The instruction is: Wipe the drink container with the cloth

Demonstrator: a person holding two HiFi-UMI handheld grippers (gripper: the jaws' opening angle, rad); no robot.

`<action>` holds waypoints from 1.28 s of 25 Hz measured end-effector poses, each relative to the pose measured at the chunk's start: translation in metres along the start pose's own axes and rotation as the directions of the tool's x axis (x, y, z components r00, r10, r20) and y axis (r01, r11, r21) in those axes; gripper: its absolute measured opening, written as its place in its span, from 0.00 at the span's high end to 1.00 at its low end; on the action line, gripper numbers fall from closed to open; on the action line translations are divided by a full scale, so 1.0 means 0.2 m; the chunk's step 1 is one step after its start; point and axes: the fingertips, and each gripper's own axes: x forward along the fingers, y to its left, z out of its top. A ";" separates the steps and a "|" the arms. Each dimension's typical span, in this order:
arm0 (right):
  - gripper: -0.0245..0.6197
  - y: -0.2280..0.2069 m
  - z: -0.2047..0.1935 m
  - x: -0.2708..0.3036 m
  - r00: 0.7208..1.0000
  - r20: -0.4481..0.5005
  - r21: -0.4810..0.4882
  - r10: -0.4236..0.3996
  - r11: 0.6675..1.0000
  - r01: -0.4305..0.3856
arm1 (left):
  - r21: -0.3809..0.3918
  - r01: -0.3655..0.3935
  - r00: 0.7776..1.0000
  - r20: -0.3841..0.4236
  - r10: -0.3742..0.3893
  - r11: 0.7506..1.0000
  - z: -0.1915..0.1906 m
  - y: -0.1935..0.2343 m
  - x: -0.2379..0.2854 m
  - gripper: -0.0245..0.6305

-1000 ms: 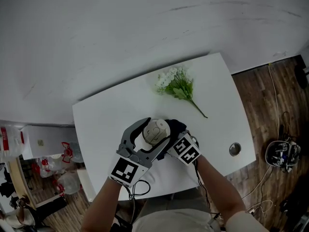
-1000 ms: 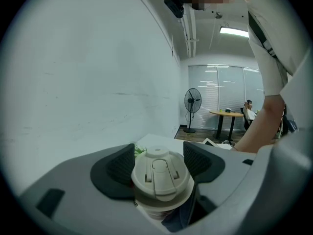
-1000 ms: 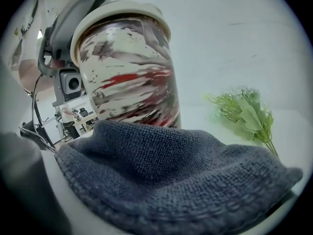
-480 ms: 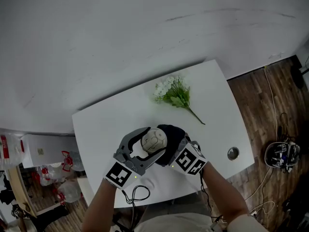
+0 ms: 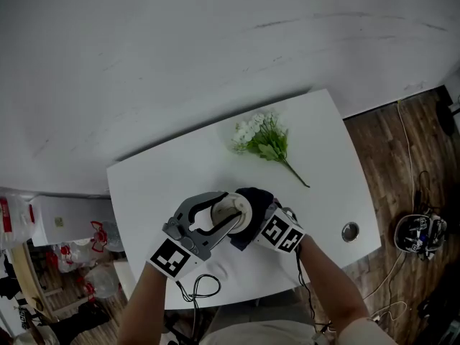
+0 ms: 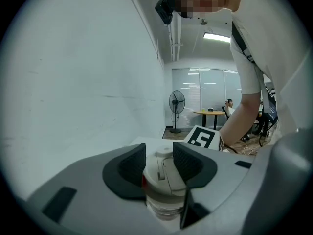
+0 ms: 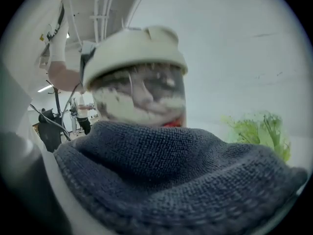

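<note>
A clear drink container with a cream lid (image 5: 231,210) is held over the white table (image 5: 165,185). My left gripper (image 5: 233,210) has it between its jaws, which are closing. In the left gripper view both dark pads (image 6: 132,168) sit against the lid (image 6: 164,173). My right gripper (image 5: 262,218) is shut on a dark grey cloth (image 5: 253,198), and the cloth hides its jaws. In the right gripper view the cloth (image 7: 171,175) fills the lower half and lies against the container (image 7: 139,82) below the lid.
A bunch of white flowers with green leaves (image 5: 262,135) lies on the table's far side, also showing as flowers (image 7: 261,131) at the right. A round cable hole (image 5: 350,231) is near the right edge. Wooden floor and cables lie to the right.
The left gripper's jaws have drawn in around the container, which has tipped over to the right. The right gripper and cloth have shifted slightly along its side.
</note>
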 end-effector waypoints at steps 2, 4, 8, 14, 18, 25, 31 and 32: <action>0.33 -0.02 -0.08 0.02 0.998 -0.061 -0.002 -0.026 1.000 0.026 | 0.003 -0.011 1.000 0.005 0.011 1.000 0.00 0.00 0.00 0.68; 0.33 -0.02 -0.09 0.02 0.996 -0.072 -0.004 -0.046 0.999 0.046 | -0.006 -0.027 1.000 0.013 0.027 1.000 0.00 0.00 0.00 0.67; 0.33 0.01 0.07 -0.09 0.998 0.013 -0.030 -0.056 0.998 0.057 | -0.004 -0.025 0.999 0.023 0.025 1.000 0.00 0.00 0.00 0.67; 0.33 0.06 0.28 -0.21 0.998 0.069 -0.189 -0.011 0.982 0.024 | -0.077 0.039 0.996 0.082 -0.032 0.996 0.02 -0.04 -0.02 0.55; 0.33 0.08 0.28 -0.14 0.991 0.107 -0.152 0.084 0.986 -0.067 | -0.043 0.070 0.996 0.054 -0.068 0.997 0.01 -0.05 -0.01 0.55; 0.31 0.07 0.15 -0.01 0.981 0.123 -0.062 0.148 0.988 -0.141 | -0.031 0.066 0.997 0.039 -0.065 0.997 -0.02 -0.03 -0.03 0.55; 0.31 0.00 -0.07 0.07 0.996 -0.082 -0.020 0.036 0.999 -0.038 | -0.013 0.049 0.998 0.026 -0.049 0.999 -0.03 -0.03 -0.02 0.60; 0.32 0.00 -0.11 0.07 0.993 -0.118 -0.001 0.019 1.000 -0.020 | -0.014 0.047 0.999 0.026 -0.047 0.999 -0.03 -0.03 -0.02 0.60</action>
